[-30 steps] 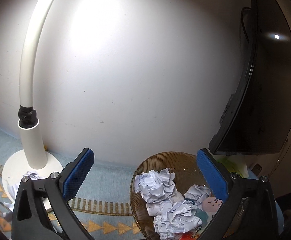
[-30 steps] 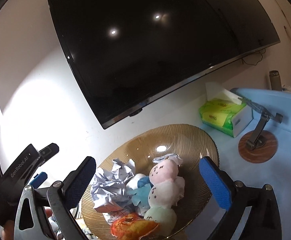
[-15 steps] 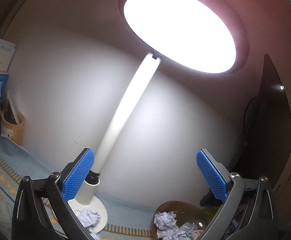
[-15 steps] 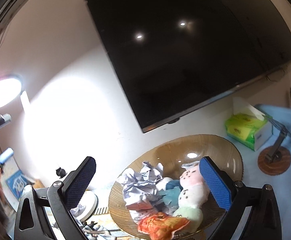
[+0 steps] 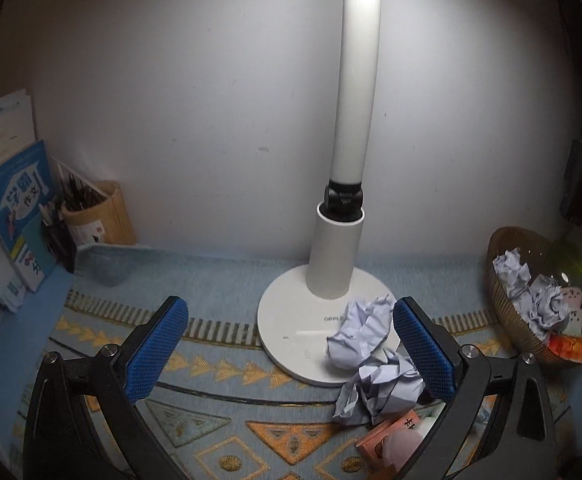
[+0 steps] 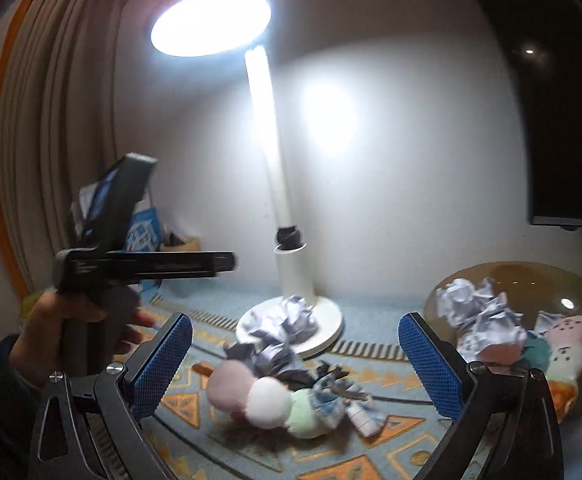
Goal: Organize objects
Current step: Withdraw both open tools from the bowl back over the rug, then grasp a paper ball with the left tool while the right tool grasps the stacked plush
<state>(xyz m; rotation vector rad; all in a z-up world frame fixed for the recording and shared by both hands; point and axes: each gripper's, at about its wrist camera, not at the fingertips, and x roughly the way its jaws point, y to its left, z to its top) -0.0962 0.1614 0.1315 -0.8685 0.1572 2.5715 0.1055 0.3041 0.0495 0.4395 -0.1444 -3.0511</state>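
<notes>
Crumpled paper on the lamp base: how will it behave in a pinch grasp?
The crumpled paper looks light, so it should lift easily. Its loose folds will probably crush rather than resist. Resting on the smooth lamp base, it may skid if nudged.

A pale blue mat with orange triangles and dark stripes (image 5: 219, 368) covers the worktop. The smooth white desk lamp (image 5: 333, 264) has a black joint. Crumpled white paper balls (image 5: 365, 332) look faintly lilac. The soft plush skewer (image 6: 267, 398) runs pink, white, mint. A ribbed amber-brown bowl (image 6: 499, 276) appears translucent. Both grippers' pads (image 5: 157, 354) are textured blue.
</notes>
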